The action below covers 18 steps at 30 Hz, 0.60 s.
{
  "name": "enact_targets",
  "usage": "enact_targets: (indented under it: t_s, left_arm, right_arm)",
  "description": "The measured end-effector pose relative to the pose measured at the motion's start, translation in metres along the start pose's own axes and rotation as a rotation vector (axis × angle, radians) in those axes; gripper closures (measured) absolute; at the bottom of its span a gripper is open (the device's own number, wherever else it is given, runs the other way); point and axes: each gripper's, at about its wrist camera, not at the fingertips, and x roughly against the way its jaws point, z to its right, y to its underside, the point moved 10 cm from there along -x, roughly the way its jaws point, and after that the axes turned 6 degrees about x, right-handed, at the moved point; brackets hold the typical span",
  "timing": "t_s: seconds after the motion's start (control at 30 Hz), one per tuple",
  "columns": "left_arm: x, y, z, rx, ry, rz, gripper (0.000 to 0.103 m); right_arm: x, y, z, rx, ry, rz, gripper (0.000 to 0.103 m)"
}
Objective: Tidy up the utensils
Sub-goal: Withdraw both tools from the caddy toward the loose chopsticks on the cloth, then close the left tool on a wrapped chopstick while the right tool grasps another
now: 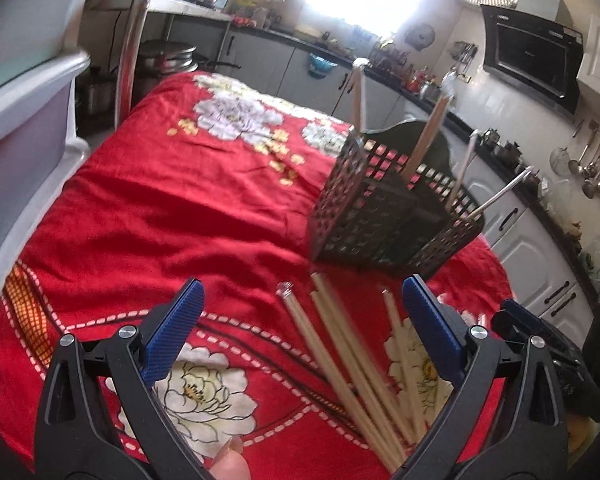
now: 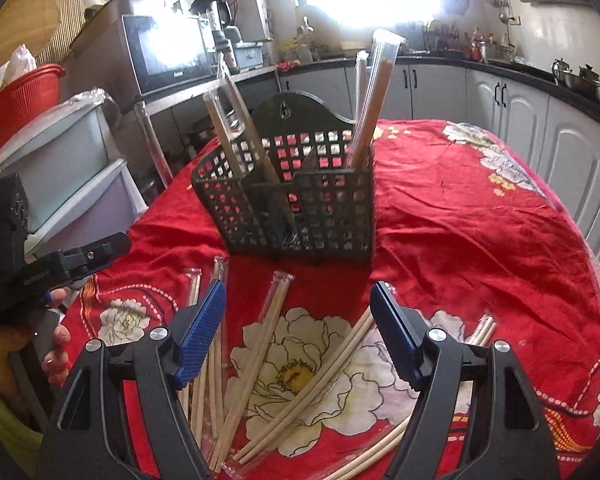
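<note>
Chopsticks, slim pale wooden sticks, lie fanned on the table's red floral cloth near its front edge, tips toward the black lattice holder; both tools hover released.

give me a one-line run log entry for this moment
left gripper: open, empty | right gripper: open, empty | chopsticks: loose on red cloth | holder: upright, some inside

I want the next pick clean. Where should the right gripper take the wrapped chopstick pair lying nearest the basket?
Probably mid-shaft on the wrapped pair, from above, fingers straddling its width. It lies flat on the cloth, top end clear but lower end among other sticks. The right gripper is open above it.
</note>
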Motion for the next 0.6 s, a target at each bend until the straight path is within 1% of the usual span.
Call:
enact_targets:
  t_s: [0.13,0.2,0.3,0.37,0.4,0.47,0.5,0.57,0.6]
  left_arm:
    - [-0.011,0.009,-0.013,0.017,-0.019,-0.041,0.012]
    - [-0.017,0.015,-0.017,0.027,-0.014,-0.067,0.018]
    - [-0.028,0.023,-0.021,0.050,-0.006,-0.118,0.031]
    - [-0.036,0.028,-0.022,0.066,0.008,-0.157,0.044]
    - [-0.039,0.029,-0.022,0.070,0.012,-0.166,0.047]
    - [-0.047,0.031,-0.020,0.081,0.033,-0.200,0.058]
    - [-0.050,0.032,-0.020,0.091,0.043,-0.213,0.060]
    - [-0.059,0.034,-0.019,0.123,0.067,-0.250,0.067]
    - [-0.063,0.035,-0.019,0.133,0.073,-0.262,0.069]
  right_arm:
    - [-0.012,0.008,-0.004,0.000,-0.011,-0.039,0.031]
    - [-0.018,0.011,-0.006,0.002,-0.015,-0.054,0.031]
    - [-0.030,0.016,-0.009,0.008,-0.021,-0.089,0.031]
    - [-0.039,0.018,-0.009,0.009,-0.025,-0.118,0.031]
    - [-0.044,0.019,-0.010,0.011,-0.024,-0.131,0.031]
    - [-0.052,0.019,-0.010,0.014,-0.023,-0.151,0.032]
    - [-0.056,0.020,-0.010,0.016,-0.023,-0.158,0.033]
    - [-0.063,0.020,-0.011,0.013,-0.031,-0.182,0.039]
    - [-0.067,0.020,-0.012,0.010,-0.036,-0.192,0.040]
